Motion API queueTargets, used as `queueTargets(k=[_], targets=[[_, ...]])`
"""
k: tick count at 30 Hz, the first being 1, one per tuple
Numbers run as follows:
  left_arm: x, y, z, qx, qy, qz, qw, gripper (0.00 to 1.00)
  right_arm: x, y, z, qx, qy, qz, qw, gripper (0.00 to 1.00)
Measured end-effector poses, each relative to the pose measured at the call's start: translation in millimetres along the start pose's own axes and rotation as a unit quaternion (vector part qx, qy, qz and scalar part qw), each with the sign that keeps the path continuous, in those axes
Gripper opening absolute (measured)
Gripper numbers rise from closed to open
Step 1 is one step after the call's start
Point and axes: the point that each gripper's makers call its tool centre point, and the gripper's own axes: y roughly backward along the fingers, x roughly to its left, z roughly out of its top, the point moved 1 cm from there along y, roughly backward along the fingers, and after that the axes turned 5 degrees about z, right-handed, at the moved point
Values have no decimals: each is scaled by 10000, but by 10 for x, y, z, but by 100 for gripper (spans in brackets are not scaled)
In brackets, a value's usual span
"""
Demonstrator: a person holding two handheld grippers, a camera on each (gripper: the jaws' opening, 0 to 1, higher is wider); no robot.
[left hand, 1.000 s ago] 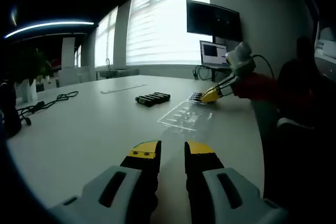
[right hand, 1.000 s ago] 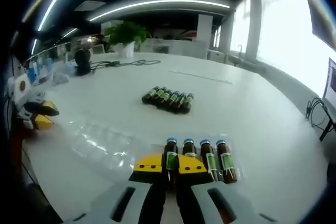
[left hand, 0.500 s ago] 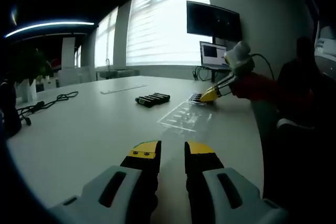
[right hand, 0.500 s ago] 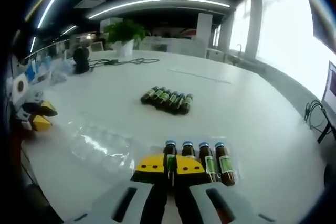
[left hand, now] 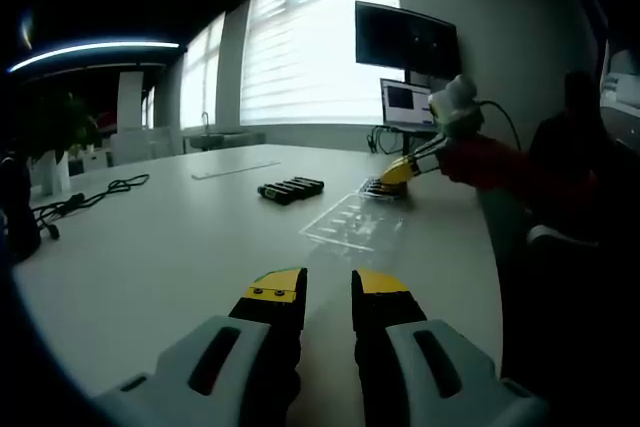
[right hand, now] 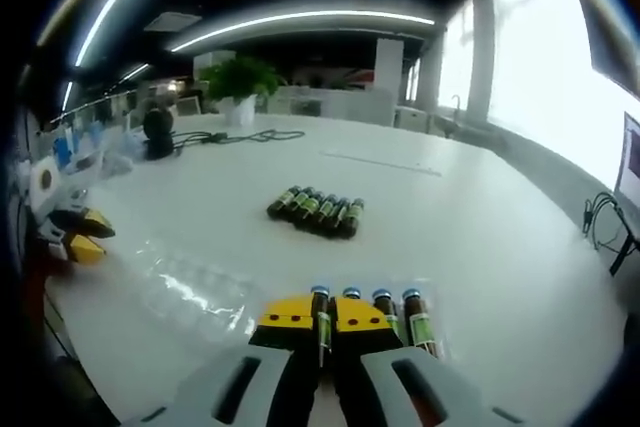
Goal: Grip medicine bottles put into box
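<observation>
Both tongs sit over the white table (right hand: 480, 207). Right gripper (right hand: 326, 319), seen along its own yellow-tipped jaws in the right gripper view, is clamped on one medicine bottle (right hand: 320, 312), whose blue cap pokes up between the jaws. Just beside that bottle, to its right in this view, three more bottles (right hand: 398, 315) lie side by side in a clear pocket, caps pointing away from the camera. Beyond them, near the middle of the table, a loose row of bottles (right hand: 316, 212) lies packed together. To the left of the held bottle spreads the clear plastic tray (right hand: 195, 292), flat on the table.

Left gripper (left hand: 328, 289) hangs above the table's near edge in the left gripper view, well apart from the tray (left hand: 352, 220), its jaws parted by a narrow gap with nothing between them. The same gripper shows at the left edge of the right gripper view (right hand: 78, 235), beyond the tray.

Farther from the tray stand a potted plant (right hand: 238, 82), a black cable (right hand: 235, 136), a wall screen (left hand: 407, 39) and a laptop (left hand: 406, 102); a red sleeve (left hand: 495, 167) leads to the right gripper (left hand: 395, 172).
</observation>
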Motion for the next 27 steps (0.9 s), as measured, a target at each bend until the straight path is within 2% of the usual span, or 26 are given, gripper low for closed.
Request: queueTargets(k=[5, 19, 24, 27], targets=[[1, -1, 2, -3, 0, 2, 10000, 12, -13, -34, 71, -158, 43, 5, 9999, 2], [0, -3, 1, 4, -9, 6, 10000, 12, -139, -185, 308, -326, 362, -81, 9988, 3], [-4, -1, 1, 1, -9, -2, 10000, 12, -138, -303, 359, -398, 221, 170, 9988, 3], [-4, -1, 2, -3, -6, -6, 10000, 12, -162, -367, 385, -405, 236, 190, 9987, 3]])
